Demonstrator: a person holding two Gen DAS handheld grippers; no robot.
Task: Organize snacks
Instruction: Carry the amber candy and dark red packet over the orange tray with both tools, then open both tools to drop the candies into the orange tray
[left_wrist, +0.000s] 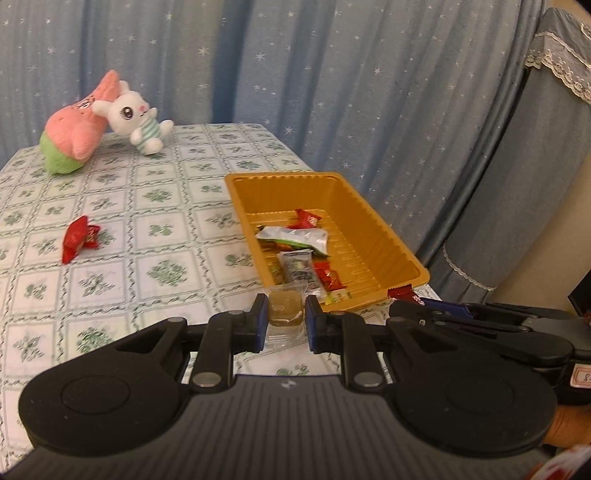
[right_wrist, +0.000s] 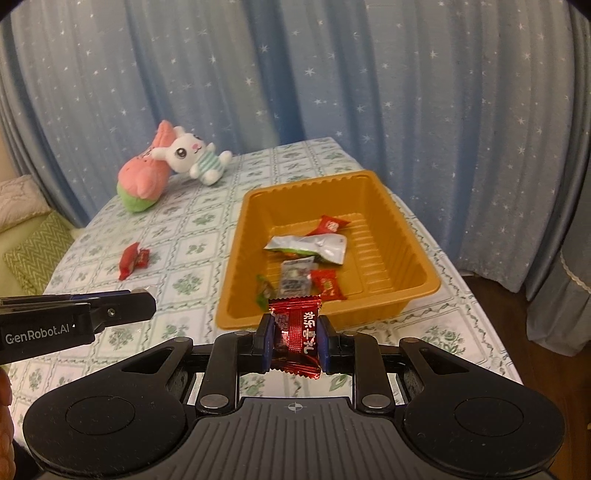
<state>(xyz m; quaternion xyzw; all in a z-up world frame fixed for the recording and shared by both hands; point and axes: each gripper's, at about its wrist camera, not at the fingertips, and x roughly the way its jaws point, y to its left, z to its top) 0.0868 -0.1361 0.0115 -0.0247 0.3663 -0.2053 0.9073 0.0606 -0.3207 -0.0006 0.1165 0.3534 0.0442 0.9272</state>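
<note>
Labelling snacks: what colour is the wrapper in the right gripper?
Dark red wrapper, clearest in the right wrist view.

Tray (right_wrist: 399, 236) sits on the counter (right_wrist: 192, 280), right side, near its right edge. In the tray: one candy (right_wrist: 332, 224) at the far end, a flat pouch (right_wrist: 310, 246) just before it, a sachet (right_wrist: 295, 277) and another candy (right_wrist: 327, 283) at the near end. Two wrapped candies (right_wrist: 133, 259) lie together on the counter, well left of the tray. Two plush toys (right_wrist: 170, 162) at the far left corner, touching, curtain (right_wrist: 332, 74) behind. Left gripper (left_wrist: 286, 319) holds a jelly cup (left_wrist: 285, 310) and right gripper (right_wrist: 294, 338) a wrapped candy (right_wrist: 295, 336), both before the tray's near rim.
</note>
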